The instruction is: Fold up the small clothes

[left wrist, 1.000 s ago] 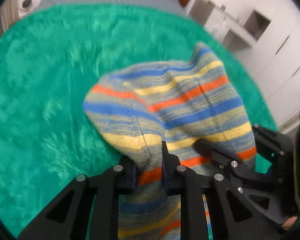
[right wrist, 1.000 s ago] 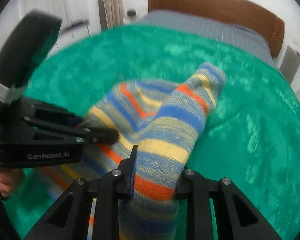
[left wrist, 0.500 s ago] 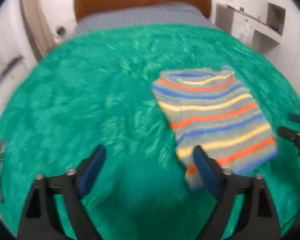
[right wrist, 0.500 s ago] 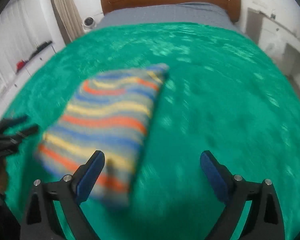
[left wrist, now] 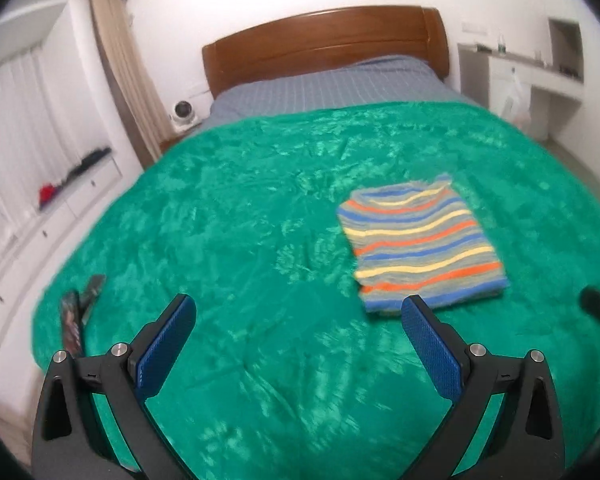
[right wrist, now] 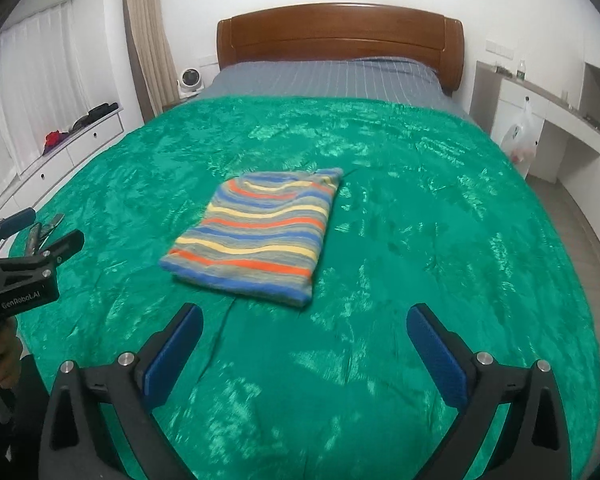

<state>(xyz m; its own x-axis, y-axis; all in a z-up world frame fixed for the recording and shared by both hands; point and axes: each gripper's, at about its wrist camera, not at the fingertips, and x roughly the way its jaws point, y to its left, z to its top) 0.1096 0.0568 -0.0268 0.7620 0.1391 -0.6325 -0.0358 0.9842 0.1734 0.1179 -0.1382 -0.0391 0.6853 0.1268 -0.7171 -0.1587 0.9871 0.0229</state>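
A small striped garment (left wrist: 420,246) in blue, yellow, orange and grey lies folded into a flat rectangle on the green blanket (left wrist: 240,240). It also shows in the right wrist view (right wrist: 256,232). My left gripper (left wrist: 298,320) is open and empty, held back from the garment, which lies ahead to its right. My right gripper (right wrist: 304,328) is open and empty, just short of the garment's near edge. The left gripper also shows at the left edge of the right wrist view (right wrist: 40,232), open.
A dark flat object (left wrist: 78,316) lies on the blanket's left edge. The wooden headboard (right wrist: 340,36) and grey sheet (right wrist: 328,80) are at the far end. White drawers (right wrist: 72,140) stand left, a shelf with a plastic bag (right wrist: 522,136) right.
A second ago both grippers were shut on the garment and held it up. They have let go, opened and pulled back; the garment now lies folded on the blanket.
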